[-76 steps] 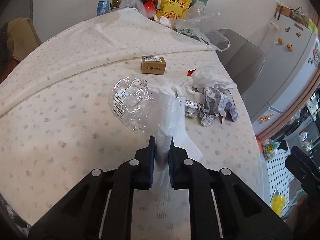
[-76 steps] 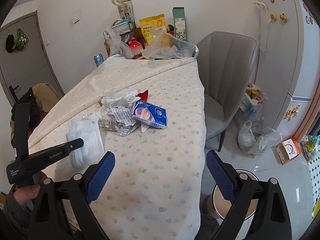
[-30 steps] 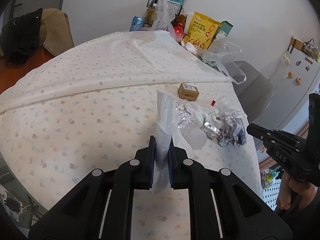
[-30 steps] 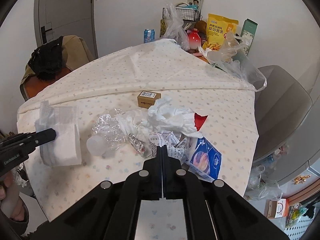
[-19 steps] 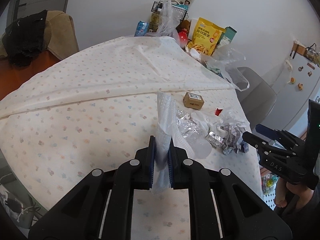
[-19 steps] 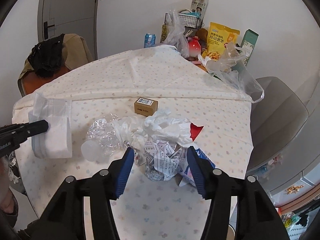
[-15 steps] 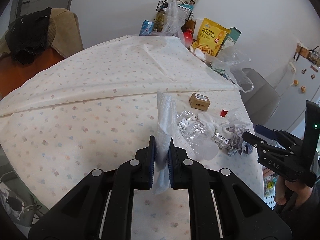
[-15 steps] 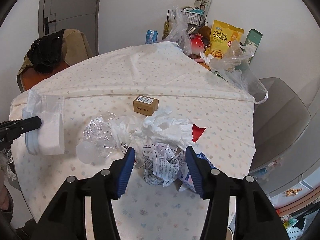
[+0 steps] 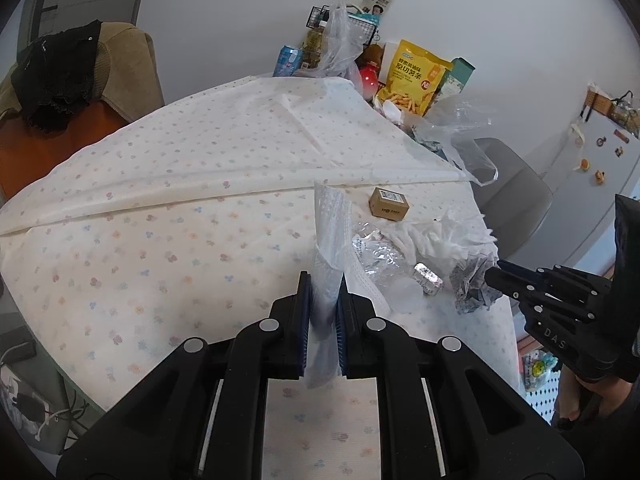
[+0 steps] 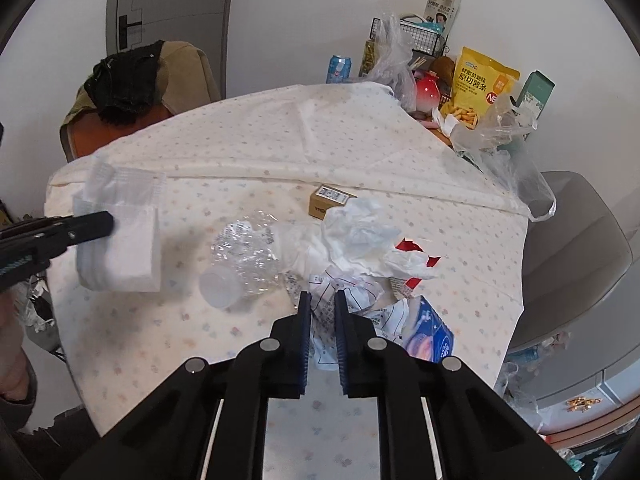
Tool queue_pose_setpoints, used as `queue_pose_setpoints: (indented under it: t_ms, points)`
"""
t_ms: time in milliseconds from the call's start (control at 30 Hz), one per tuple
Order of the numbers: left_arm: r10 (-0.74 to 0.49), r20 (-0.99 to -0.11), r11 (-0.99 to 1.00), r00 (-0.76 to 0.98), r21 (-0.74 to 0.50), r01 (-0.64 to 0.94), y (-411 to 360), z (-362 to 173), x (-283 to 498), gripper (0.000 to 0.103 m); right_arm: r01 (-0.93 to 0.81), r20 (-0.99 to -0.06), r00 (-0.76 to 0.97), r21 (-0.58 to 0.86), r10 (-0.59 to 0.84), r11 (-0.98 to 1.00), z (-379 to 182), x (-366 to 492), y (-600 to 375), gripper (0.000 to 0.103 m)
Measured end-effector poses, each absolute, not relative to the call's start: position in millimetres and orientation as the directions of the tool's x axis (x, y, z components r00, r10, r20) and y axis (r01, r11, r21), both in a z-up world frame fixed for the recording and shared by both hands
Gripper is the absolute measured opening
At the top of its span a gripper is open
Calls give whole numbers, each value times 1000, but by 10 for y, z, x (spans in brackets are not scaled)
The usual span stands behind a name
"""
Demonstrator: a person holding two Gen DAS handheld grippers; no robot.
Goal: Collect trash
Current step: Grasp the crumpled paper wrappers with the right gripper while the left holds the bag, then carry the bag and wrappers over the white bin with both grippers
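My left gripper (image 9: 323, 292) is shut on a white tissue pack (image 9: 330, 240) and holds it above the table; it also shows in the right wrist view (image 10: 120, 240). My right gripper (image 10: 321, 304) is shut on a crumpled printed paper (image 10: 326, 316) at the near edge of the trash pile; from the left wrist view its tip meets that paper (image 9: 474, 282). The pile holds a crushed clear plastic bottle (image 10: 240, 260), white crumpled plastic (image 10: 360, 236), a red scrap (image 10: 412, 248) and a blue tissue packet (image 10: 428, 336).
A small brown carton (image 10: 330, 200) lies behind the pile. Snack bags, a can (image 10: 338, 68) and a wire basket stand at the table's far end. A grey chair (image 10: 572, 248) is right of the table, a chair with dark clothes (image 10: 128, 76) at the left.
My right gripper opened, moved down to the pile and closed on the crumpled printed paper. My left gripper keeps the tissue pack and has drawn back to the left.
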State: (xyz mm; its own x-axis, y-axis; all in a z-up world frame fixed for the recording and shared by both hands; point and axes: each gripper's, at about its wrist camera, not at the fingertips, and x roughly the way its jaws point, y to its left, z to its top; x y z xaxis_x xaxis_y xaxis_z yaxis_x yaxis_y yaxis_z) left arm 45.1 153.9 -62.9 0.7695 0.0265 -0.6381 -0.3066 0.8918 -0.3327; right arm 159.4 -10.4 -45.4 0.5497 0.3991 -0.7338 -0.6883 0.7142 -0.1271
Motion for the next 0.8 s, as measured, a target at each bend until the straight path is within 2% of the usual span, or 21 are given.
queue_pose_setpoints:
  t_ms: [233,433,800]
  points:
    - [-21,-625,907,780,-341,-248,1345,-537,474,12,-701,-706,528,-49,472,711,-288,1210,-290,12]
    - [-64,-618,917,784,-346,-198,1161,-489,509,12,-640,-661,564,27,494,768,-191,1014,-641,12]
    - [-172,-612,944,772,-327,-49,602,-423,762,12,-392,-633,696,60,338,918,-220,1006,-1621,12]
